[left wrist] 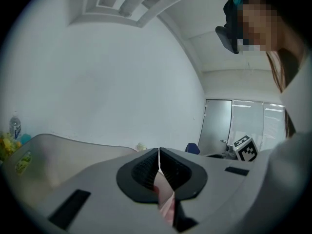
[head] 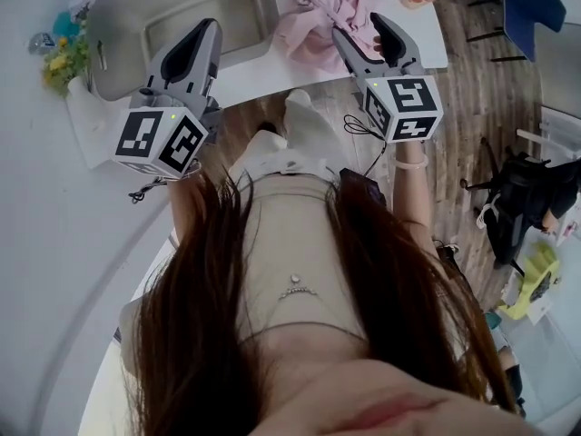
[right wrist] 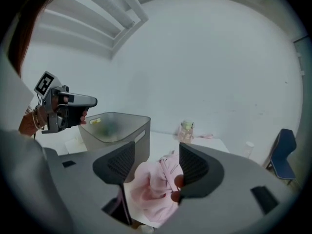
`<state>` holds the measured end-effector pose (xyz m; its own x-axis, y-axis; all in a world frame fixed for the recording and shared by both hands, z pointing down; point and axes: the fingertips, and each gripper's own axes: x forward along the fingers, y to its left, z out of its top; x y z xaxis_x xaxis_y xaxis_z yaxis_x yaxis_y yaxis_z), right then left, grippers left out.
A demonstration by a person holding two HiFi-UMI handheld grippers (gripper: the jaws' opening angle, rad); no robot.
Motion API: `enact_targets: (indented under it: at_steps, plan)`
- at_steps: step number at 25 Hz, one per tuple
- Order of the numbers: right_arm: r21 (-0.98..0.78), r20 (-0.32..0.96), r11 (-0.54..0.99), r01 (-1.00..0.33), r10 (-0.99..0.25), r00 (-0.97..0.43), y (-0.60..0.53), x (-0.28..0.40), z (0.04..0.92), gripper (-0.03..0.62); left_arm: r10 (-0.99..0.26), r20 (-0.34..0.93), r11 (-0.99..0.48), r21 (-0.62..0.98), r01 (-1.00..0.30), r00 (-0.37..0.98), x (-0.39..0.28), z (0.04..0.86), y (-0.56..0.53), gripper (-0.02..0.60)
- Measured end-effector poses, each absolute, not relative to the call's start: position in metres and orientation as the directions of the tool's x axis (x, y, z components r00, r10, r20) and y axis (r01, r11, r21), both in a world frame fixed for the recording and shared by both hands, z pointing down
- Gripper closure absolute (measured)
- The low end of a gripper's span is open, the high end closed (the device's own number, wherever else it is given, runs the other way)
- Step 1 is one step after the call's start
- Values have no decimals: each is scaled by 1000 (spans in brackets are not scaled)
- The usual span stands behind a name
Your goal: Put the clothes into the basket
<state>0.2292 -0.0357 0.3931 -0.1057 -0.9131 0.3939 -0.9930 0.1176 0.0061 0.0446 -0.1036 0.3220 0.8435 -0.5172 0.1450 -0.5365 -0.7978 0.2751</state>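
A crumpled pink garment [head: 320, 14] lies on the white table [head: 254, 75], to the right of the grey plastic basket [head: 182, 21]. My right gripper [head: 361, 30] is at the garment's near right edge. In the right gripper view it [right wrist: 156, 162] is open, with the pink cloth [right wrist: 155, 186] lying under and between its jaws; the pads do not press on it. My left gripper [head: 201, 33] hovers at the basket's near rim. In the left gripper view it [left wrist: 159, 162] is shut with nothing in it, and the basket wall [left wrist: 53, 155] shows at the left.
A small jar [right wrist: 186, 129] stands on the table behind the garment. Yellow and teal items [head: 62, 54] sit left of the basket. A blue chair [head: 531, 7] and a seated person [head: 536, 203] are off to the right on the wooden floor.
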Motion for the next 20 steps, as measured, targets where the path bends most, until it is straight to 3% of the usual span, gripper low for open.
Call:
enact_targets:
  at_steps: [20]
  plan:
    - [32, 591, 274, -961, -781, -203, -79, 248, 484, 209, -597, 224, -719, 276, -638, 770, 57, 337, -134, 572]
